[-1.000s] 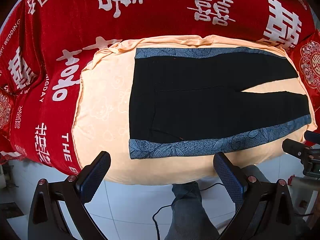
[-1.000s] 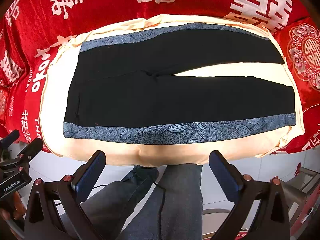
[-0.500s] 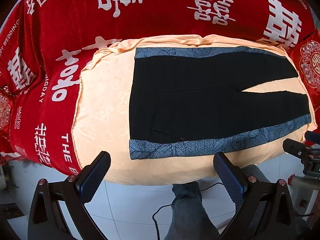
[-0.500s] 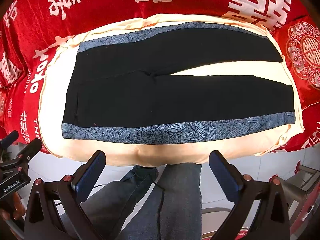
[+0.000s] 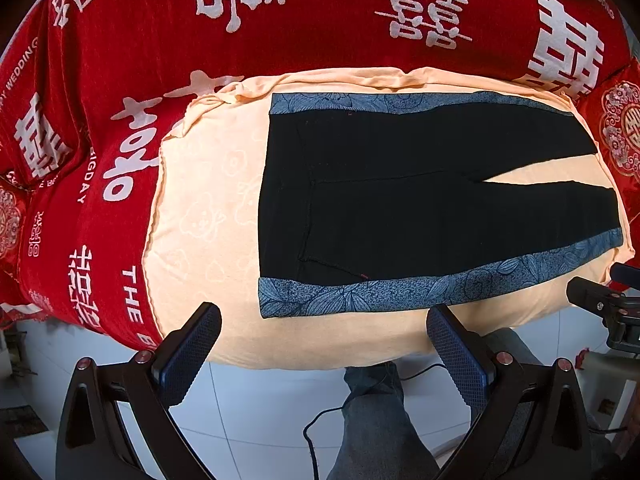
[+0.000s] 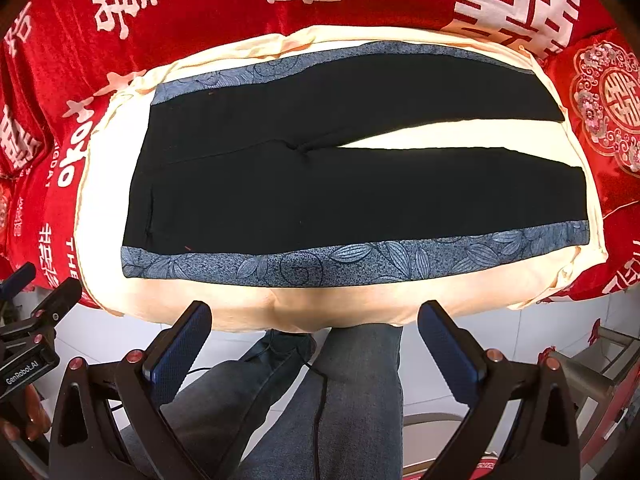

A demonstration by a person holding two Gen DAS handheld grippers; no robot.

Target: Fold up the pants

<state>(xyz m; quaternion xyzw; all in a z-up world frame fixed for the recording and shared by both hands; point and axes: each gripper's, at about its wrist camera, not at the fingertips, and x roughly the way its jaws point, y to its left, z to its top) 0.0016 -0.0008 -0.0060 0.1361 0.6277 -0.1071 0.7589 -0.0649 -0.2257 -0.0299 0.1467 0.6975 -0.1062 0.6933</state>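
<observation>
Black pants (image 5: 400, 204) (image 6: 320, 184) with blue leaf-patterned side stripes lie flat and unfolded on a cream cloth (image 5: 208, 216) (image 6: 104, 208). The waistband is at the left and the two legs run to the right with a narrow gap between them. My left gripper (image 5: 324, 340) hangs open above the near edge, below the waist end, holding nothing. My right gripper (image 6: 314, 336) is open too, in front of the near blue stripe (image 6: 360, 260) at mid-leg, apart from the fabric.
A red bedspread (image 5: 120, 60) (image 6: 200, 4) with white characters surrounds the cream cloth. A person's legs in grey jeans (image 6: 320, 400) and a black cable (image 5: 316, 440) are below, over a white tiled floor (image 5: 260, 420). A metal chair frame (image 6: 592, 360) stands at the right.
Both views have barely shifted; the right wrist view has crept slightly toward the pants. The pants have not moved.
</observation>
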